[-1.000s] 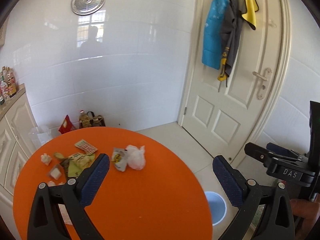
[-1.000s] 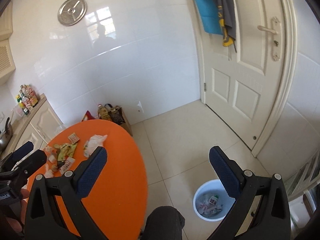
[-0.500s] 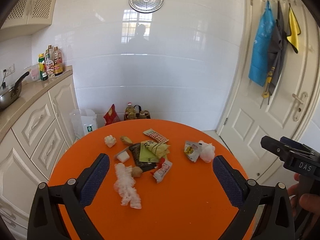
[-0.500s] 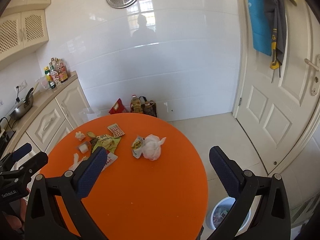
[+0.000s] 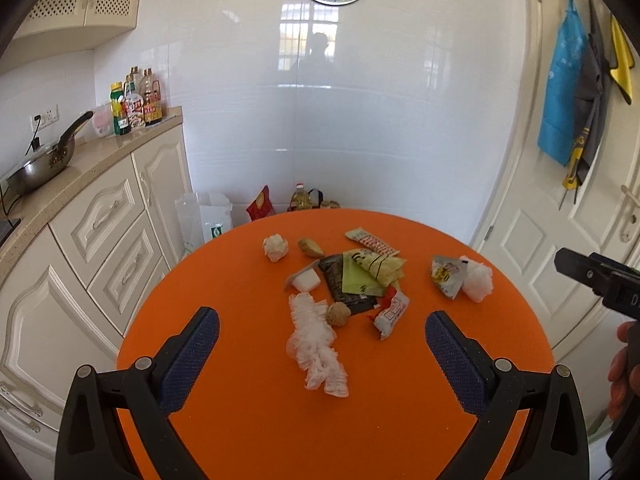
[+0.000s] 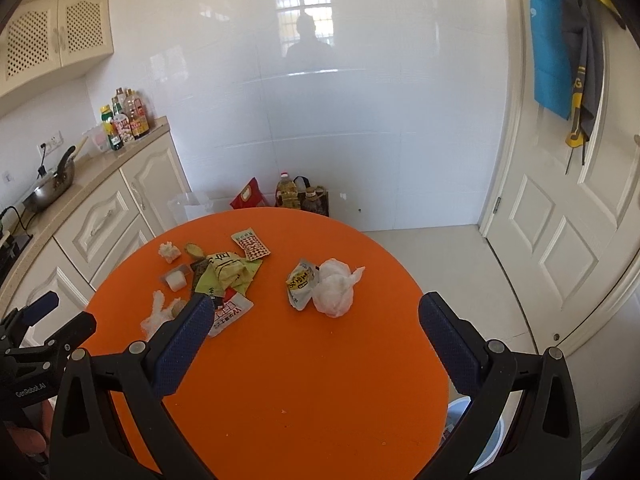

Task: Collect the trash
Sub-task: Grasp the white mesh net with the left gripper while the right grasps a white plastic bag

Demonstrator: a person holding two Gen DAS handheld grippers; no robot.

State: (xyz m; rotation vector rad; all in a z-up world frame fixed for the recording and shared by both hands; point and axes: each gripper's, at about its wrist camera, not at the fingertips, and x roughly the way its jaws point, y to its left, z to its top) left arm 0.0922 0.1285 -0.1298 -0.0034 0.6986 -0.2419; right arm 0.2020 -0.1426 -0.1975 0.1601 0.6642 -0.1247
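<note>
white tiled kitchen walls back a round orange table [image 5: 248, 420] strewn with trash. left gripper [image 5: 322, 342] hovers above the near edge, jaws wide and empty; a frilly white wrapper [image 5: 316, 346] lies between its fingers at 12 o'clock. right gripper [image 6: 312, 328] is likewise spread wide, holding nothing, with a knotted white bag [image 6: 334, 288] and yellow snack packet [image 6: 301, 282] at 12 o'clock. "genrobot.ai" reads on the left tool's body. packet lettering is too small to read.

Wrappers [image 5: 362, 276] mid table [image 5: 280, 420], bag [image 5: 476, 278] to right, cabinets [image 5: 100, 232] left.
</note>
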